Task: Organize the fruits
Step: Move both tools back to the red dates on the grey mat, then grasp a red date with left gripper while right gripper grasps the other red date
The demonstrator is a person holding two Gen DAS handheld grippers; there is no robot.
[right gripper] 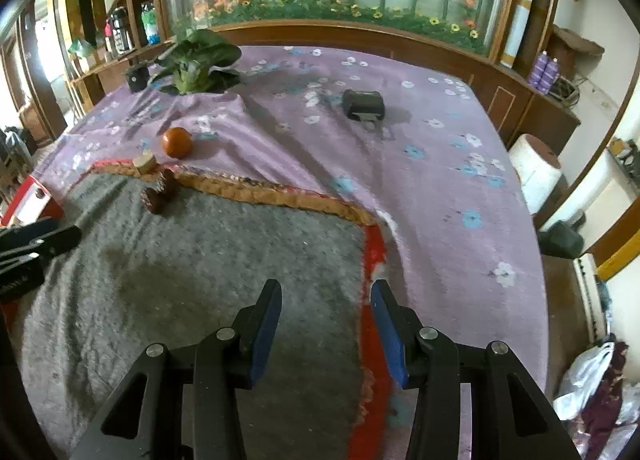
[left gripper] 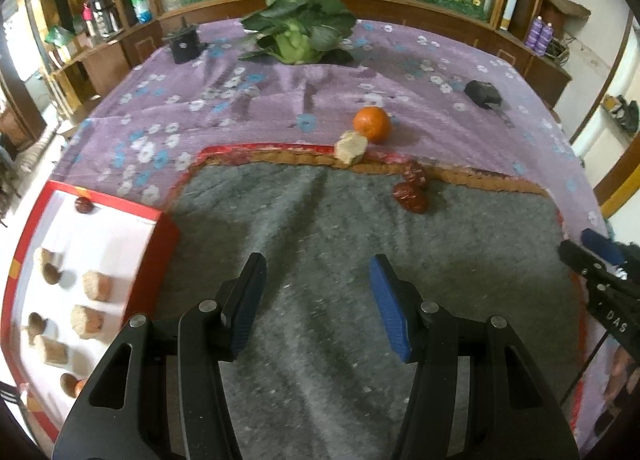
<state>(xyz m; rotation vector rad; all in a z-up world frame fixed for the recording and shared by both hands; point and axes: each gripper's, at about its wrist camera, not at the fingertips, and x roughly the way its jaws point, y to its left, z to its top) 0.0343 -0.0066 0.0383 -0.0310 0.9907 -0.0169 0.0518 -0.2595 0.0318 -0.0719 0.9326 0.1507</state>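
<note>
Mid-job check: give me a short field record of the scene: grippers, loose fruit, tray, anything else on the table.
left gripper: open, empty, over the grey felt mat
right gripper: open, empty, over the mat's red edge
loose fruit: round orange tangerine on the purple floral cloth; two wrinkled red dates on the mat
tan chunk: on the mat's border, beside the tangerine
red-rimmed white tray: holds tan blocks, brown nuts, one date
far edge: leafy green vegetable

Both grippers are tilted steeply downward with nothing between the fingers. The left gripper [left gripper: 318, 302] has its jaws spread fairly wide, blue pads facing each other across an empty gap. The right gripper [right gripper: 326, 330] is parted a bit narrower, also gripping nothing. Each one pokes into the edge of the other's view, so they're side by side.
</note>
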